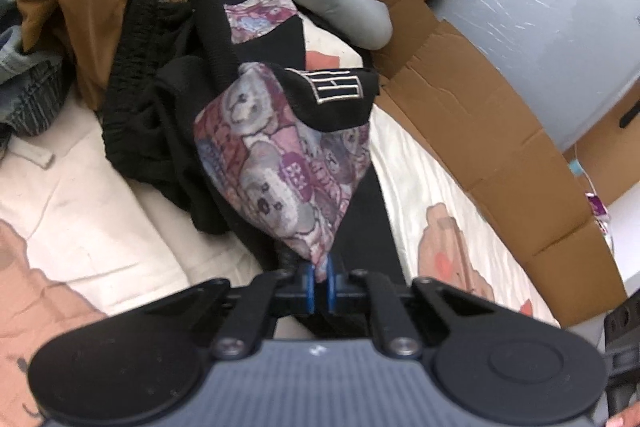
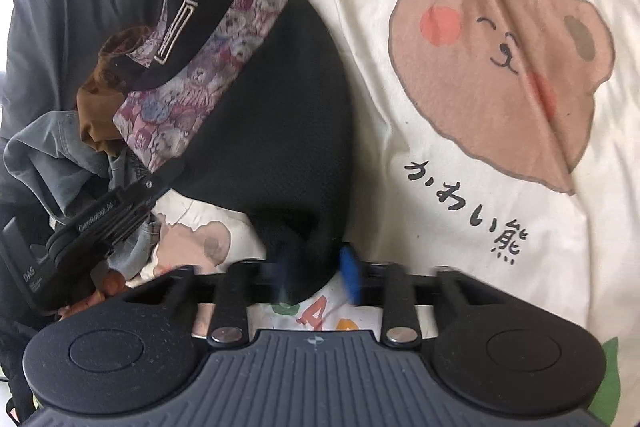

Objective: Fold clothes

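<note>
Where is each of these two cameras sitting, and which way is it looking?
Left wrist view: sits on the left hand-held gripper, looking forward and down along its shut blue fingers, which pinch the black garment with bear-print panels; a fingertip shows at the bottom right corner.
Right wrist view: sits on the right hand-held gripper, looking down at the same garment's black end, which lies between its parted fingers; no hand shows.
Shared: the garment, the cream bear-print bedsheet, and the left hand-held gripper, seen from the right view.
</note>
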The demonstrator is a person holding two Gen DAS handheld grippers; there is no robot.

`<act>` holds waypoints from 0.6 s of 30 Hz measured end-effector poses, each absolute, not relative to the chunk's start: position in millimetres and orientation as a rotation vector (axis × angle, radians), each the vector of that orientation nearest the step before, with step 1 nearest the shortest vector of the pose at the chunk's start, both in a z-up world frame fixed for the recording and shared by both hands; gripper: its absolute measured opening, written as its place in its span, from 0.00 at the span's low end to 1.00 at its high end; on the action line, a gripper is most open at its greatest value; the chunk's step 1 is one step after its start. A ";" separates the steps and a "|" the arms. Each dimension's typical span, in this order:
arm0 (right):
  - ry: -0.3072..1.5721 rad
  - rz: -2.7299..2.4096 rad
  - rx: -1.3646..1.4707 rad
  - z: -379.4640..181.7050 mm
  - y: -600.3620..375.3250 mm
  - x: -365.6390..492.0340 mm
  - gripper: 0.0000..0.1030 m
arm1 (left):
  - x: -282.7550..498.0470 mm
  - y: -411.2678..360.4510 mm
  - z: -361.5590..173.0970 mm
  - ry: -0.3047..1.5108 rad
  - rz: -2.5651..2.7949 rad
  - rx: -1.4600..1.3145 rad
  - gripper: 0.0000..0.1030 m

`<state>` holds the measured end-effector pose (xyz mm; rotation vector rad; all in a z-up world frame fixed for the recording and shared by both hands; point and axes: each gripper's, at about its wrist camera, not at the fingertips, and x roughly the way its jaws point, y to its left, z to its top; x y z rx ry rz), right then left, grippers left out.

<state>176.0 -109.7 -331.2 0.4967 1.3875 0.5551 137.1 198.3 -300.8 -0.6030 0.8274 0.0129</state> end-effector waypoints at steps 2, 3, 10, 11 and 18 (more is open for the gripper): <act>1.380 0.555 0.518 -327.0 -115.6 175.8 0.45 | 133.4 198.0 -294.9 0.826 0.004 -0.600 0.06; 1.375 0.555 0.530 -324.5 -117.8 175.8 0.45 | 131.2 197.3 -291.6 0.826 -0.002 -0.600 0.06; 1.331 0.601 0.667 -313.0 -111.9 179.5 0.54 | 109.4 185.1 -284.8 0.838 -0.074 -0.621 0.06; 1.333 0.606 0.687 -314.1 -108.6 180.1 0.55 | 107.6 182.2 -284.6 0.842 -0.088 -0.627 0.06; 1.364 0.619 0.785 -328.5 -90.6 182.1 0.55 | 101.1 162.5 -295.2 0.886 -0.180 -0.655 0.06</act>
